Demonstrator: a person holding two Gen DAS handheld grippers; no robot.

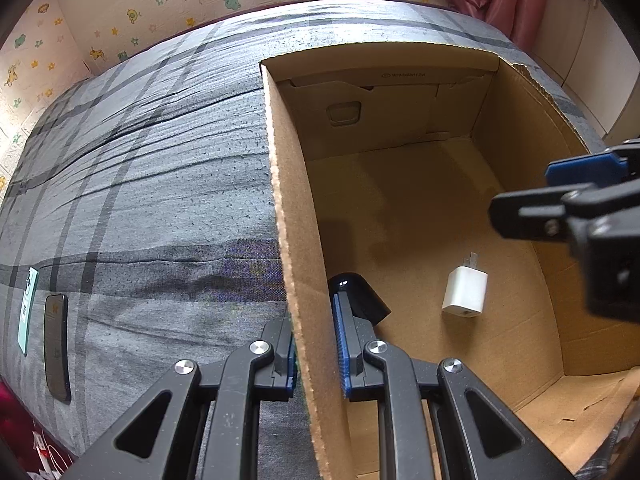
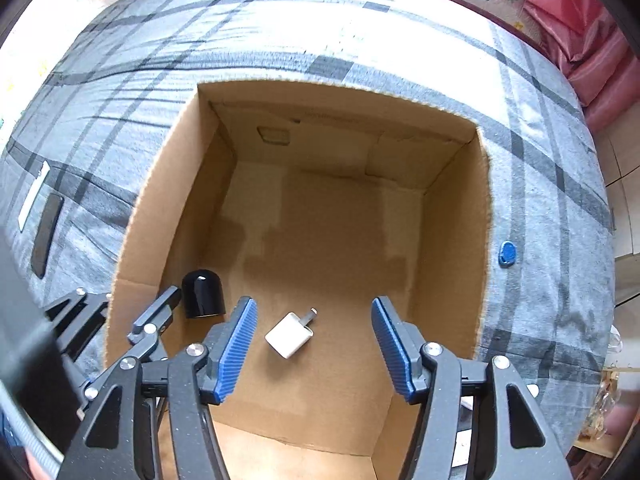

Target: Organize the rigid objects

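Observation:
An open cardboard box (image 1: 292,264) (image 2: 484,216) sits on a grey plaid bed. Inside lie a white plug charger (image 1: 465,290) (image 2: 289,334) and a black rounded object (image 1: 362,296) (image 2: 203,293). My left gripper (image 1: 316,356) straddles the box's left wall, one finger outside, one inside, jaws close around the wall; it also shows in the right wrist view (image 2: 132,312). My right gripper (image 2: 312,344) is open and empty above the charger, inside the box; it also shows in the left wrist view (image 1: 520,196).
A dark phone (image 1: 56,346) (image 2: 47,234) and a pale green-white case (image 1: 27,312) (image 2: 34,196) lie on the bed left of the box. A small blue object (image 2: 507,254) lies on the bed right of the box. Pink bedding (image 2: 580,32) is at the far right.

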